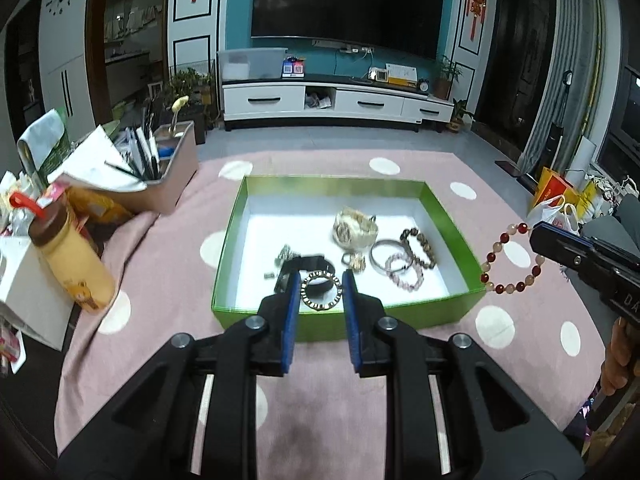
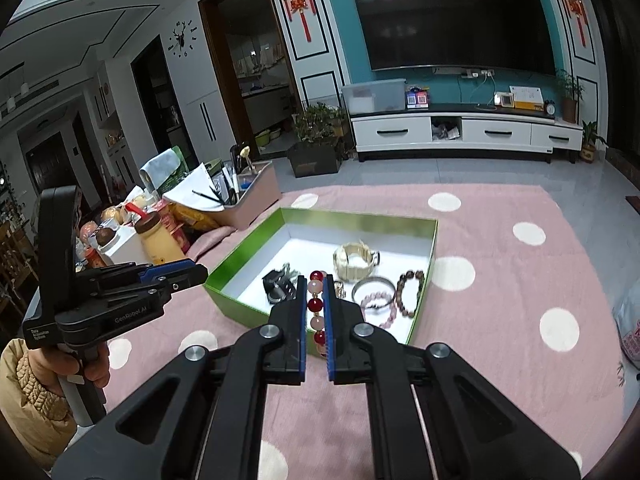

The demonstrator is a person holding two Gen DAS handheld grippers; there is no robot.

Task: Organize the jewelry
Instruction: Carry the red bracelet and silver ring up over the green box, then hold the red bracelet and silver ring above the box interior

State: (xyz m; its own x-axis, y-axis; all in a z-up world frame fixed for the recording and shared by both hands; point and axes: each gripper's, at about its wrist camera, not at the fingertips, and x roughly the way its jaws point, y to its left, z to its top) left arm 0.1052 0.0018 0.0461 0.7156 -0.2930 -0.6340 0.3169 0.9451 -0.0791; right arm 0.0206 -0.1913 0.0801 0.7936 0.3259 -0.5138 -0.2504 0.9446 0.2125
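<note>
**Two bracelets lifted clear of the green box**

The left hand-held gripper (image 1: 321, 290) pinches a small ring-shaped bracelet (image 1: 321, 290) between its blue pads, the loop lying flat across the gap and held above the near edge of the green box (image 1: 448, 216). The right hand-held gripper (image 2: 314, 300) is clamped almost fully closed on a red and pale beaded bracelet (image 1: 510, 258), which hangs as an open loop beyond the box's right edge, above the pink dotted surface (image 1: 400, 420).

Inside the box remain a cream-strapped watch (image 1: 354, 228), a metal bangle (image 1: 388, 254), a pink bead bracelet (image 1: 404, 274), a dark bead bracelet (image 1: 420, 248) and a black watch (image 1: 310, 266), crowded toward the near right corner.

To finish this step well, it seems wise to keep both grips firm while carrying, since the beaded loop can swing and slip. Set each piece down on bare surface, well apart from the other, and lower until it rests before loosening the pads.
</note>
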